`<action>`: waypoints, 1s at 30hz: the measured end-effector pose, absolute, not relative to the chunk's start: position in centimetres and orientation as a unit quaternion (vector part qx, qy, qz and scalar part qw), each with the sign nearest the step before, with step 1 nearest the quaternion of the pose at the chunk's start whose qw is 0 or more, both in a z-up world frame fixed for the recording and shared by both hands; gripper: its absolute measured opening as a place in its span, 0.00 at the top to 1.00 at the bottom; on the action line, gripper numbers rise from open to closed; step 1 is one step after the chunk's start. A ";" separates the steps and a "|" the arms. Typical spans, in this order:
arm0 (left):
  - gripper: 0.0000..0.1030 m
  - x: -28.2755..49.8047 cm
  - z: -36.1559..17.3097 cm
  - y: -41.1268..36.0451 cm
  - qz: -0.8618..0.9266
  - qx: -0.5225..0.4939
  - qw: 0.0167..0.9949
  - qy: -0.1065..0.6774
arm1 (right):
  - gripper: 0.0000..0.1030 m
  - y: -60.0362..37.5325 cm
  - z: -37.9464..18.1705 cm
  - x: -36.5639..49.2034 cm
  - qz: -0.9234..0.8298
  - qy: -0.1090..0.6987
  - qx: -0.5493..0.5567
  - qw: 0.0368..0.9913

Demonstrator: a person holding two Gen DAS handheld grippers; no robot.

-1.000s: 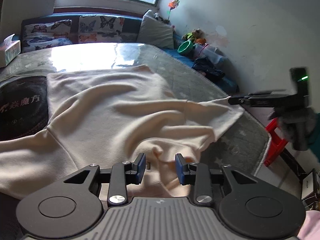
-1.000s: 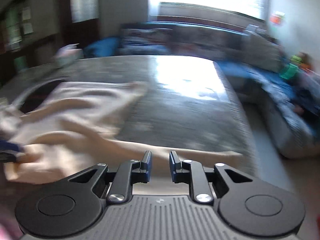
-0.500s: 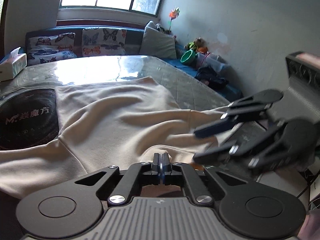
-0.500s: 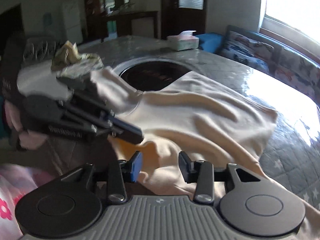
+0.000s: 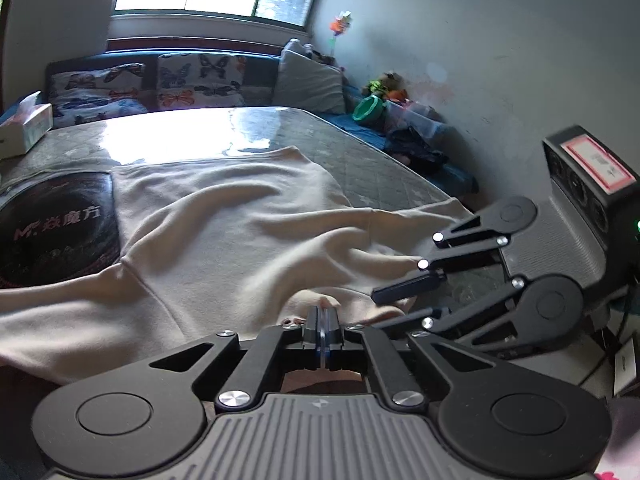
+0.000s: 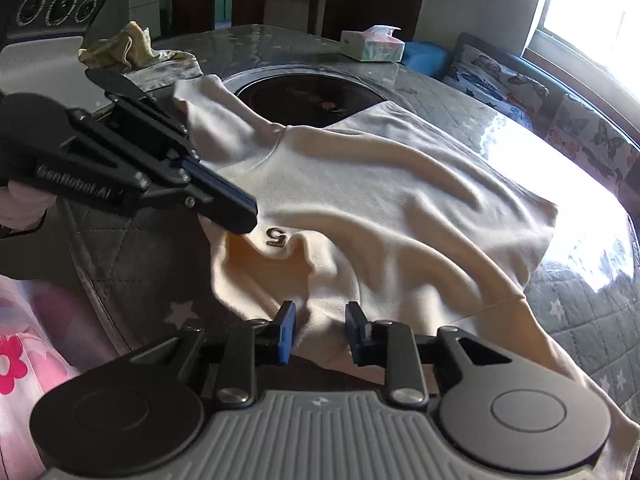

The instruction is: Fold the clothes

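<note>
The left gripper (image 5: pixel 322 322) is pinching the shirt (image 5: pixel 240 232) edge, fingers pressed together. The right gripper (image 6: pixel 320 330) is hovering spread wide over the shirt's hem, gripping nothing.

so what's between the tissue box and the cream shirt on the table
In the right wrist view, a round black mat lies between the tissue box and the cream shirt; the shirt's edge and sleeve overlap its near side.
</note>
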State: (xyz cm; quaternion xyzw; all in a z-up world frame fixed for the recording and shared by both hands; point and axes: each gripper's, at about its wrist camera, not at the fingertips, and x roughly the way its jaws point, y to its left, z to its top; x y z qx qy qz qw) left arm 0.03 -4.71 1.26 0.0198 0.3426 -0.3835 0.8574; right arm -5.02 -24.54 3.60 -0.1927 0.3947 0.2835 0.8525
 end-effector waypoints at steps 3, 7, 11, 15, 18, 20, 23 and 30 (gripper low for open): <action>0.88 0.2 1.0 -5.9 -0.382 0.046 0.860 0.335 | 0.75 -24.4 3.8 -5.0 0.285 0.389 -0.194 0.855; 0.69 0.9 0.0 -7.3 -0.379 0.076 0.858 0.338 | 0.81 -24.3 3.4 -4.7 0.283 0.391 -0.198 0.853; 0.77 1.1 -0.9 -8.2 -0.383 0.104 0.857 0.330 | 0.95 -24.5 3.3 -4.6 0.281 0.388 -0.198 0.855; 0.97 0.7 -0.4 -8.2 -0.389 0.113 0.860 0.311 | 0.96 -25.6 4.6 -4.9 0.279 0.372 -0.177 0.868; 0.98 -0.1 1.0 -7.3 -0.395 0.102 0.865 0.292 | 0.97 -26.7 6.0 -5.6 0.282 0.360 -0.157 0.875; 0.98 -0.6 1.6 -6.9 -0.402 0.103 0.864 0.286 | 0.97 -27.1 6.6 -6.2 0.287 0.356 -0.152 0.876; 0.98 -1.4 1.6 -6.7 -0.415 0.109 0.854 0.295 | 0.97 -27.5 6.9 -7.3 0.301 0.362 -0.150 0.869; 0.97 -0.6 -0.4 -6.7 -0.422 0.105 0.829 0.352 | 0.96 -27.5 5.4 -7.7 0.333 0.406 -0.142 0.839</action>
